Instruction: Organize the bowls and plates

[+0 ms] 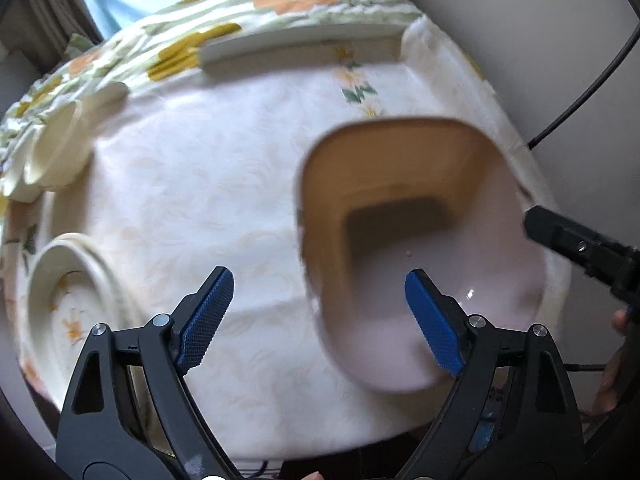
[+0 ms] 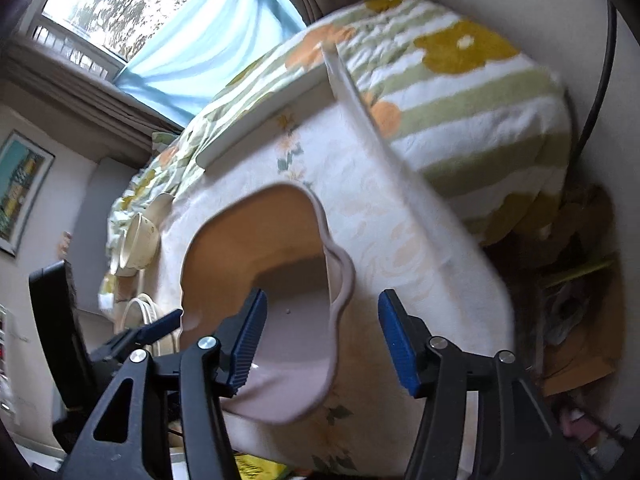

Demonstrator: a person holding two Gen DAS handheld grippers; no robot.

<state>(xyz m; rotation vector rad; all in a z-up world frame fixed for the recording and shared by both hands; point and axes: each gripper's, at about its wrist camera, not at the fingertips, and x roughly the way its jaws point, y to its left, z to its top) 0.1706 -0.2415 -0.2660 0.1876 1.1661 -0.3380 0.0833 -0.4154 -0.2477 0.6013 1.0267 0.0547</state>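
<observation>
A pale pink bowl with a wavy rim and a tan-lit inside stands on the white floral tablecloth. My left gripper hangs open above the bowl's left rim; one pad is over the cloth, the other over the bowl's inside, and neither touches it. My right gripper is open astride the bowl's right rim, with a gap on both sides. A stack of cream flowered bowls sits at the lower left.
More cream dishes stand at the table's left edge, and a flat white plate lies at the back. A bed with a flowered quilt is behind the table. A black cable runs down the right wall.
</observation>
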